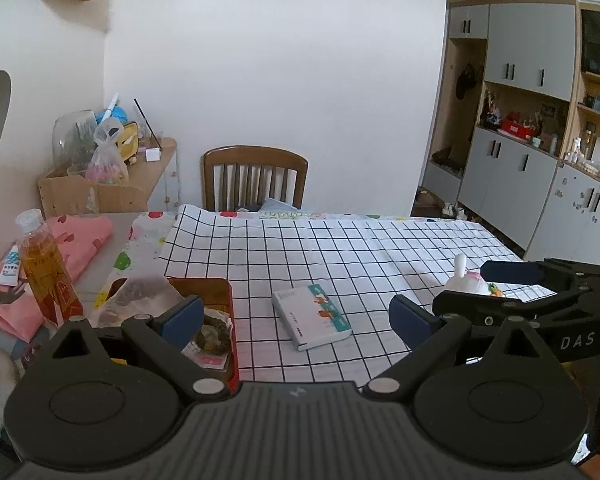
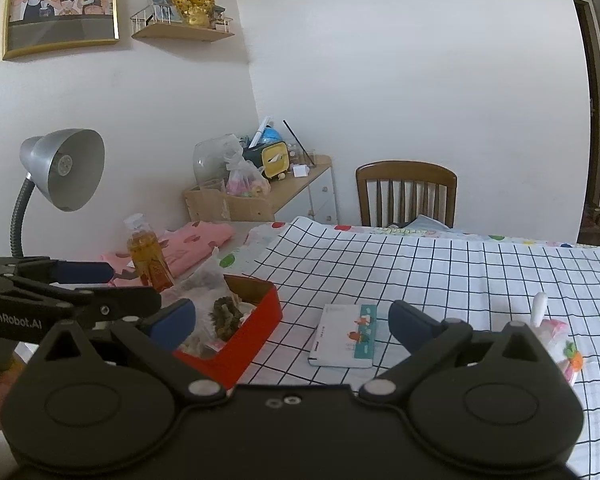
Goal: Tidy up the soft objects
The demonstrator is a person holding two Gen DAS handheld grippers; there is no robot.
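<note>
With both my left tool (image 1: 296, 318) and right tool (image 2: 292, 322) spread wide and empty above the counter (image 2: 459, 264), the plush toy (image 2: 555, 340) lying right of the tissue pack (image 2: 345, 336) may squash and slip if I pinch only its edge.

This was a lived-in home, a dining corner by the look of it. A checked cloth (image 1: 339, 248) covered the counter, and a wooden chair (image 2: 406, 192) stood at its far edge. A framed family picture (image 2: 60, 4) and a small shelf (image 2: 182, 32) hung on the wall. Grey cupboards (image 1: 527, 52) with open shelves of knick-knacks lined the right side, a cluttered side cabinet (image 2: 300, 188) filled the corner, and a desk lamp (image 2: 66, 168) stood at the counter's left edge.
</note>
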